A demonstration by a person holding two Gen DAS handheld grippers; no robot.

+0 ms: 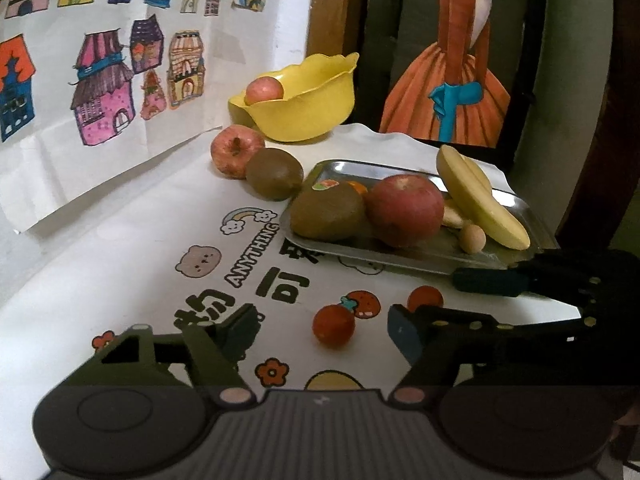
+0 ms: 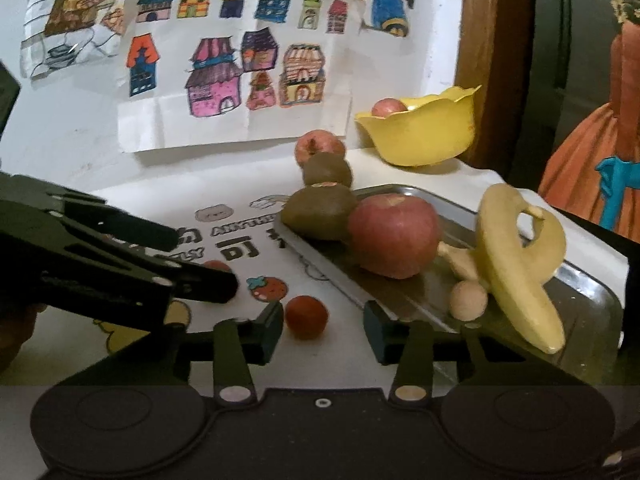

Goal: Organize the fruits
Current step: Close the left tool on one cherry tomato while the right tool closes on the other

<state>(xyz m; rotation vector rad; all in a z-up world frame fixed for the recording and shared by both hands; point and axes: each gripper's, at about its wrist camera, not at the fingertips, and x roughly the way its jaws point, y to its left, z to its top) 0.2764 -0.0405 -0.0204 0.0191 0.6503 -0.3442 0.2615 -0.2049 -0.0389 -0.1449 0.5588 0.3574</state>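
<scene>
My left gripper (image 1: 322, 334) is open low over the printed tablecloth, with a small red fruit (image 1: 333, 326) lying between and just beyond its fingertips. A second small red fruit (image 2: 306, 317) lies between the open fingertips of my right gripper (image 2: 323, 332), untouched. The metal tray (image 1: 516, 200) holds a kiwi (image 1: 326, 212), a red apple (image 1: 404, 210), a banana (image 1: 480, 200) and a small tan ball (image 1: 472, 239). Another apple (image 1: 237, 150) and kiwi (image 1: 274, 174) sit on the table behind it. The yellow bowl (image 1: 304, 96) holds one apple (image 1: 264, 90).
The two grippers work side by side, with one right finger (image 1: 488, 282) by the tray's near corner and the left fingers (image 2: 208, 284) partly hiding the first red fruit. Children's drawings (image 1: 100, 92) cover the back wall. A framed picture (image 1: 452, 80) stands behind the tray.
</scene>
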